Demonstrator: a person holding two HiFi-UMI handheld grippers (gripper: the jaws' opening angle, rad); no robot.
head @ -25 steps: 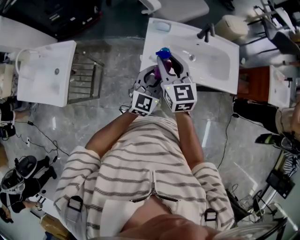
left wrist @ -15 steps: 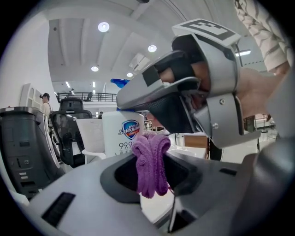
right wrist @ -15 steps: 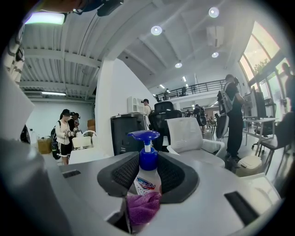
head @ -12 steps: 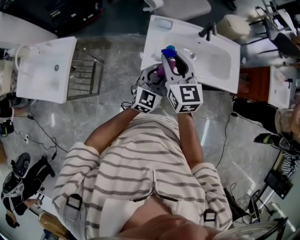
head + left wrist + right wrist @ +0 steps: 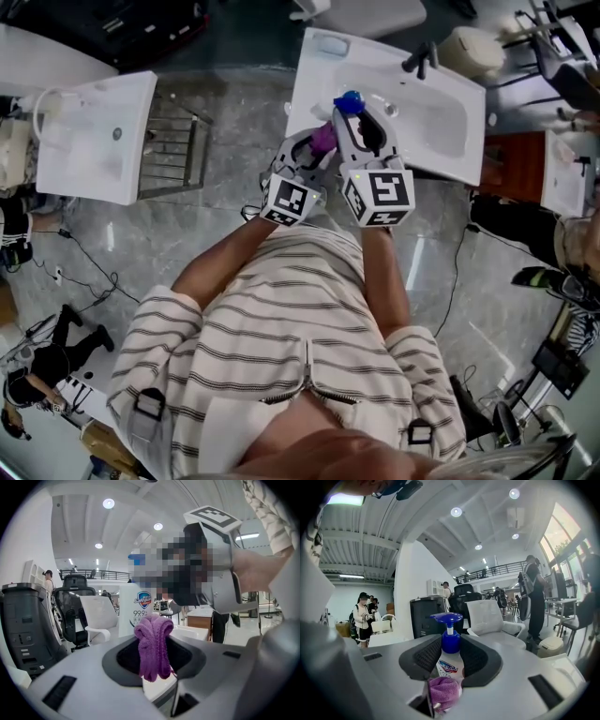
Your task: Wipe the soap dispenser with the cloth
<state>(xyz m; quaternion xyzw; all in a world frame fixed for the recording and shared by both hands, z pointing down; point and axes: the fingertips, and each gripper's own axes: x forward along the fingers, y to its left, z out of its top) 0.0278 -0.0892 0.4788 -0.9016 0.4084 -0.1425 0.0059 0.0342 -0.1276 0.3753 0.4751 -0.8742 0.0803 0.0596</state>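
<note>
Grips the soap dispenser in the right gripper, pads pressed on both sides of the white bottle just under the blue pump head. Holds it upright over the left end of the white washbasin, near the front rim. Cannot tell whether resting on that rim or lifted clear of it. Pinches a purple cloth in the left gripper, clamped tight on a bunched fold that sticks up past the tips. Sets that cloth over the same left end of the washbasin, low against the bottle and seemingly touching it beneath the printed label. Faces the label side of the bottle from the left gripper view, purple fold in front of it.
</note>
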